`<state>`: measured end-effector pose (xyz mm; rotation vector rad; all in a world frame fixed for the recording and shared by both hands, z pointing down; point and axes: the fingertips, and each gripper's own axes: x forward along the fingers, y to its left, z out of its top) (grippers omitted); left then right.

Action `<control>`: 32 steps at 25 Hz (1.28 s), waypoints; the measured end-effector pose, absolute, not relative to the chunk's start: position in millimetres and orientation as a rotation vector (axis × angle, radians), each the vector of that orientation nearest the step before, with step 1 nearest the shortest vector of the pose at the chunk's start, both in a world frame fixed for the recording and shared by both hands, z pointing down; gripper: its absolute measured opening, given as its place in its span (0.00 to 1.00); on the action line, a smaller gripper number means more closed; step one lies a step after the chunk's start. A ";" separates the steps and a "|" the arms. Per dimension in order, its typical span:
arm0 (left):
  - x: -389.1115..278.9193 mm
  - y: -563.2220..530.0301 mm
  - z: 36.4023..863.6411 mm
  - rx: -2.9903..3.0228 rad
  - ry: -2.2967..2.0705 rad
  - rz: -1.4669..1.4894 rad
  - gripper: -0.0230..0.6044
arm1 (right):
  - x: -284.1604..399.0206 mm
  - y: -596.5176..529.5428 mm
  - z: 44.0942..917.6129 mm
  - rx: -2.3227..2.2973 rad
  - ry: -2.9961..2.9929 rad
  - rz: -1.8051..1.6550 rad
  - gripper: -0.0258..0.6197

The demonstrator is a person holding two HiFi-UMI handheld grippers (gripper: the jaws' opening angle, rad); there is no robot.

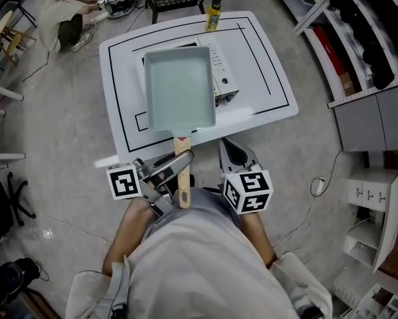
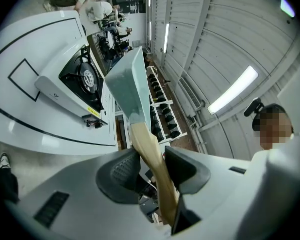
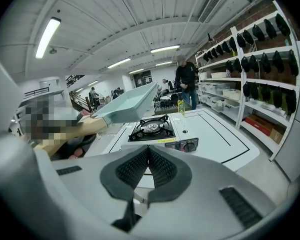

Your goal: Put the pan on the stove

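At the near left, the left tongs (image 2: 151,168) are clenched on the pale wooden handle (image 1: 183,181) of a light teal, rectangular metal pan (image 1: 179,88). The handle is gripped about midway along, and its free end is left sticking back toward the person. The pan is held in the air, empty, with its far end raised a little. It is seen from above over the white portable gas stove (image 3: 152,126), but it has not yet been set down on the burner. The stove is placed on a white surface (image 1: 265,78) marked with black lines, and a yellow bottle (image 1: 214,13) is stood at the surface's far edge.

The pan is judged to be stiff and of moderate weight. Because its body is carried well ahead of the grip, a downward pull at the far end is to be expected. The handle looks smooth and rounded, so twisting or slipping between the pads could occur. A hold nearer the pan's body would probably be steadier, and a level, gentle descent onto the burner supports would be called for.

At the near right, the right tongs (image 3: 148,171) are clenched with nothing held between them.
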<state>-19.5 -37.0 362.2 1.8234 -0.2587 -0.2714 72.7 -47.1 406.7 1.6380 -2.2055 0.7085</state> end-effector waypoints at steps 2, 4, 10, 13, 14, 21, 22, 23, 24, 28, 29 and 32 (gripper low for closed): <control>-21.5 -42.0 363.0 1.818 -0.251 -0.268 0.28 | 69.0 -52.6 406.2 1.642 -2.205 0.714 0.05; -22.8 -46.4 363.8 1.821 -0.246 -0.262 0.28 | 67.1 -56.1 405.9 1.649 -2.201 0.717 0.05; -24.8 -64.5 369.8 1.820 -0.237 -0.264 0.28 | 66.1 -64.0 418.2 1.663 -2.159 0.745 0.05; -26.0 -72.3 373.4 1.805 -0.237 -0.275 0.28 | 66.7 -65.7 420.3 1.661 -2.142 0.744 0.05; -26.2 -74.5 374.5 1.799 -0.238 -0.280 0.28 | 67.1 -66.4 420.6 1.658 -2.139 0.744 0.05; -22.2 -92.6 383.0 1.777 -0.258 -0.301 0.28 | 72.7 -78.4 423.0 1.640 -2.128 0.742 0.05; -20.9 -95.9 383.6 1.782 -0.261 -0.302 0.28 | 73.7 -81.7 423.6 1.633 -2.131 0.740 0.05; -19.6 -99.2 384.1 1.788 -0.267 -0.303 0.28 | 74.3 -85.3 424.4 1.621 -2.136 0.738 0.05; -18.5 -102.2 384.8 1.793 -0.273 -0.302 0.28 | 74.6 -89.0 425.1 1.606 -2.142 0.737 0.05; -14.1 -111.1 385.5 1.787 -0.296 -0.307 0.28 | 76.7 -103.9 422.3 1.563 -2.161 0.722 0.05; -12.9 -113.5 385.1 1.786 -0.299 -0.310 0.28 | 77.7 -107.7 420.7 1.559 -2.166 0.717 0.05; -9.8 -122.3 386.3 1.790 -0.311 -0.316 0.28 | 81.6 -117.0 421.5 1.543 -2.173 0.715 0.05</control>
